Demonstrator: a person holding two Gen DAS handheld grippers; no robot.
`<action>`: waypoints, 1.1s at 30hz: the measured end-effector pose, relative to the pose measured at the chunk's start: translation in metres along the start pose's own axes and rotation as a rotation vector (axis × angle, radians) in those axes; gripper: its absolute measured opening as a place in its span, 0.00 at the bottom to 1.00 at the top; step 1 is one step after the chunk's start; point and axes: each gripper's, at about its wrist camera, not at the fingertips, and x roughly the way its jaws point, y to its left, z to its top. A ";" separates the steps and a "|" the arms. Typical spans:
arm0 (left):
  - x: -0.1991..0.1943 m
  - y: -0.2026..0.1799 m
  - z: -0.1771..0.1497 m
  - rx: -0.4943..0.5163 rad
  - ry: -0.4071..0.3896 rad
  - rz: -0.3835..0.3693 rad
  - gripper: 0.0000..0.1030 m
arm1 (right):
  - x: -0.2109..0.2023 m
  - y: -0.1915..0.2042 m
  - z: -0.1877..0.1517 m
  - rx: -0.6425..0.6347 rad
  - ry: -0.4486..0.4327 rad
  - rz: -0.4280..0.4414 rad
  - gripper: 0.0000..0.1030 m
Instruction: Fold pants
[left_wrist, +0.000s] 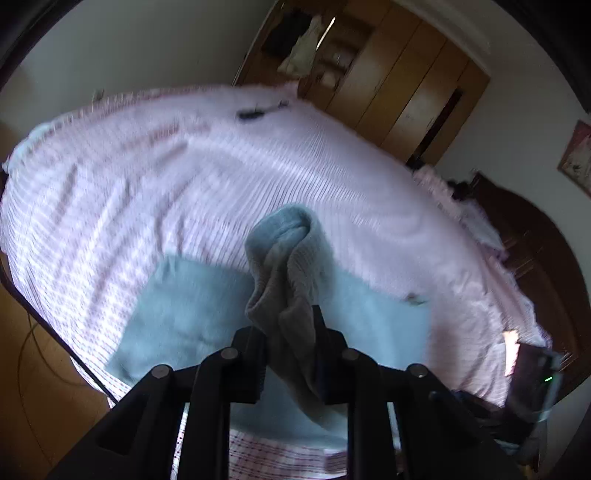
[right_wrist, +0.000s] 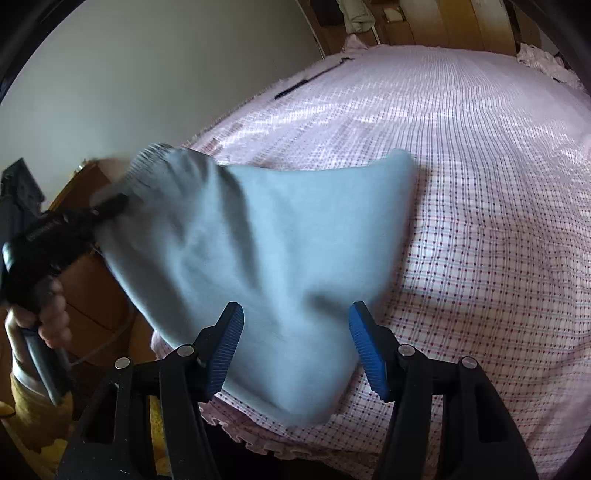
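Observation:
The light blue pants (right_wrist: 258, 243) lie partly folded on the pink checked bed (right_wrist: 480, 221), near its front edge. My left gripper (left_wrist: 290, 332) is shut on a bunched ribbed end of the pants (left_wrist: 291, 258) and holds it lifted above the flat part (left_wrist: 192, 310). In the right wrist view the left gripper (right_wrist: 110, 205) shows at the left, held by a hand, lifting that end. My right gripper (right_wrist: 295, 339) is open with blue pads (right_wrist: 365, 347), just above the near part of the pants, holding nothing.
A wooden wardrobe (left_wrist: 406, 92) stands beyond the bed's far side. A dark wooden headboard (left_wrist: 535, 251) is at the right. A small dark object (left_wrist: 251, 114) lies on the far part of the bed. Wooden floor (left_wrist: 37, 369) shows at the left.

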 end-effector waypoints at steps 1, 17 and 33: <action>-0.012 -0.001 0.006 0.010 -0.035 0.004 0.20 | -0.001 0.001 0.000 -0.002 0.000 0.003 0.52; 0.008 0.117 -0.026 -0.167 0.104 0.197 0.26 | 0.030 0.014 -0.006 -0.050 0.111 -0.012 0.52; -0.035 0.098 -0.023 -0.054 0.061 0.255 0.40 | 0.035 0.016 0.044 -0.116 0.042 -0.057 0.52</action>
